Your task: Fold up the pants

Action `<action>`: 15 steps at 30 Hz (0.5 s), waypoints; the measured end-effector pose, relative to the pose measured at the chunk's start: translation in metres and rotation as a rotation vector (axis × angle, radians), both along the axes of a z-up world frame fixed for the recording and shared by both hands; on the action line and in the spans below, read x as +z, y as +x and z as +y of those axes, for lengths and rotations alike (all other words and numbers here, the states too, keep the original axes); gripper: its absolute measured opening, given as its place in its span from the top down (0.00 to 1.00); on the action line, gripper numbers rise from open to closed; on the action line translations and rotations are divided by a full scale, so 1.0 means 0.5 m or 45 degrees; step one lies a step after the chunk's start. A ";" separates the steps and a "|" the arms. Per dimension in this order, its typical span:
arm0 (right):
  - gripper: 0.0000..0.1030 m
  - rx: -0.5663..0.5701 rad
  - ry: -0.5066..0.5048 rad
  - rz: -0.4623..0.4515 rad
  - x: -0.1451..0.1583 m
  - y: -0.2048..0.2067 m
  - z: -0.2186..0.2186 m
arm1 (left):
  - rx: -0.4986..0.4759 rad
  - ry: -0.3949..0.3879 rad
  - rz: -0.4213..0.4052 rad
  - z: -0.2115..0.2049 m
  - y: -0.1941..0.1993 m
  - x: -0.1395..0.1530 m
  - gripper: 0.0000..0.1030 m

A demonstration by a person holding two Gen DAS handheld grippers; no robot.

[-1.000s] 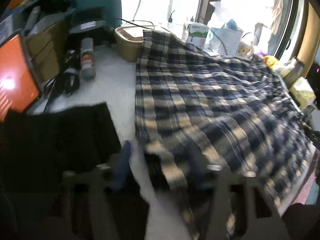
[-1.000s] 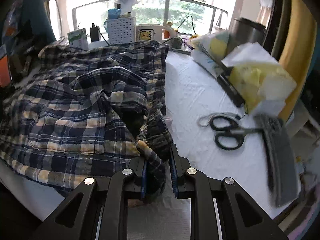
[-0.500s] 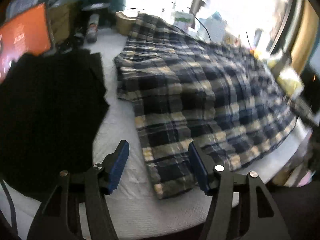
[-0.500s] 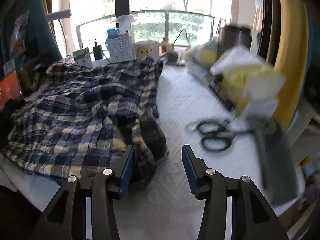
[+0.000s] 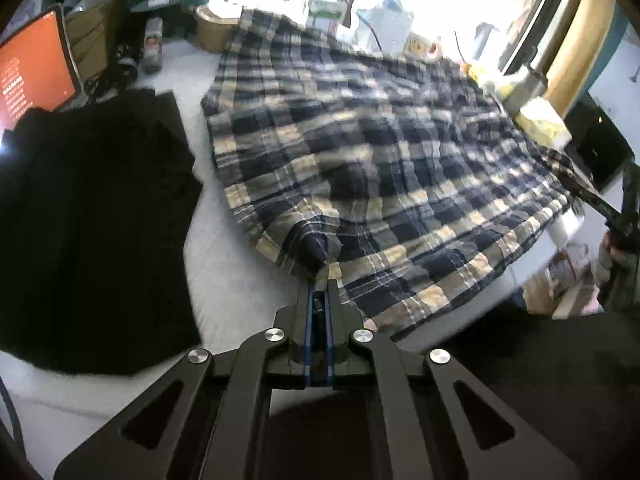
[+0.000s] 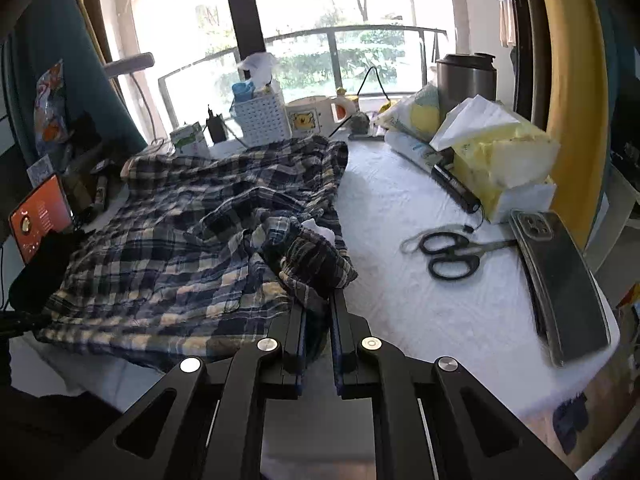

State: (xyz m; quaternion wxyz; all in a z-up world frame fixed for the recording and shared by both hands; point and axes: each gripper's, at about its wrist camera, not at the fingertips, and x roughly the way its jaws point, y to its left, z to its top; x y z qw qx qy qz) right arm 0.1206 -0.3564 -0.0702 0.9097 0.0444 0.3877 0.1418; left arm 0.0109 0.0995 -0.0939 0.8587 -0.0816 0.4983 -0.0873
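I have just closed both grippers: the left gripper pinches the near hem of the plaid pants, and the right gripper clamps a bunched edge at 12 o'clock. Both corners are secured, so folding can begin. The pants lie spread across the white surface. Motion blur obscures the far edge.
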 end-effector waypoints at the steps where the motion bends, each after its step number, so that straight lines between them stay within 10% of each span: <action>1: 0.90 0.006 -0.031 0.029 -0.014 -0.003 0.009 | -0.003 -0.006 0.022 0.000 0.000 -0.008 0.96; 8: 0.89 -0.027 -0.029 0.134 -0.085 0.003 0.004 | 0.010 0.004 0.062 0.024 0.000 0.004 0.82; 10: 0.78 -0.015 -0.033 0.122 -0.072 0.004 -0.006 | 0.044 0.050 0.030 0.051 -0.008 0.019 0.74; 12: 0.46 -0.040 -0.069 0.096 -0.057 0.004 -0.019 | 0.103 0.082 -0.006 0.086 -0.008 0.030 0.73; 15: 0.35 -0.098 -0.059 0.040 -0.026 0.005 -0.053 | 0.177 0.110 -0.088 0.122 0.017 0.054 0.65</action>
